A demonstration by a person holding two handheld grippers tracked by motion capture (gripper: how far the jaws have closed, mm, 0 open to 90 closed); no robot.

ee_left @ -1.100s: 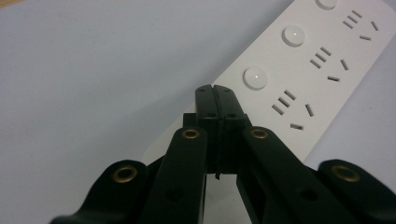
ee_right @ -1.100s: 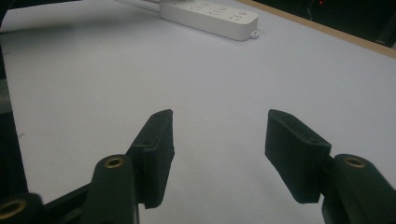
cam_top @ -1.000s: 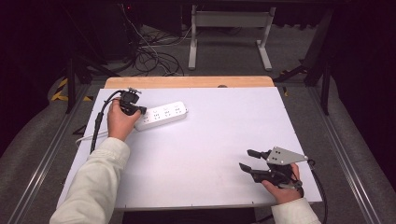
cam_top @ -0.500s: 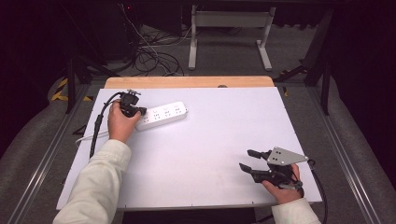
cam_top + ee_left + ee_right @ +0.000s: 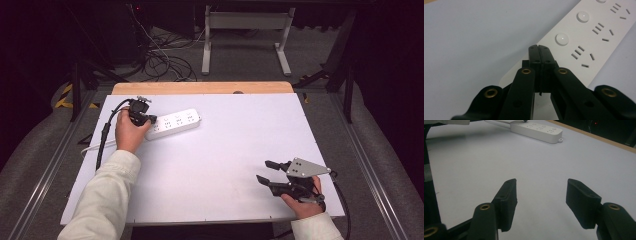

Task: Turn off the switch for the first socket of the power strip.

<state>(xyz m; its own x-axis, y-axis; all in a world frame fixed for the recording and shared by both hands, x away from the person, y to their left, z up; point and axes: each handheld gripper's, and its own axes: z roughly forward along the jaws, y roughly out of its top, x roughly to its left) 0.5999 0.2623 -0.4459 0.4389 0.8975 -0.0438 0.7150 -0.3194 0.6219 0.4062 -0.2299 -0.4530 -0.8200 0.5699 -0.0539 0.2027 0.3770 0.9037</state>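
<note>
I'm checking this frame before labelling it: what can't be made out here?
- White plastic power strip: its cord end, high view, hidden under the left gripper and hand.
- The strip's far end, left gripper view, cut off by the frame edge.
- Whether the shut jaws touch the strip: unclear.
- Right gripper: nothing hidden; jaws apart, empty.

One white power strip [image 5: 175, 123] with three round buttons and three socket groups lies on one white table [image 5: 225, 150], alongside two grippers, the left gripper [image 5: 150, 119] and right gripper [image 5: 265, 171].

Cream sleeves [image 5: 102, 200]; black fingers [image 5: 507, 202] with brass rivets.
</note>
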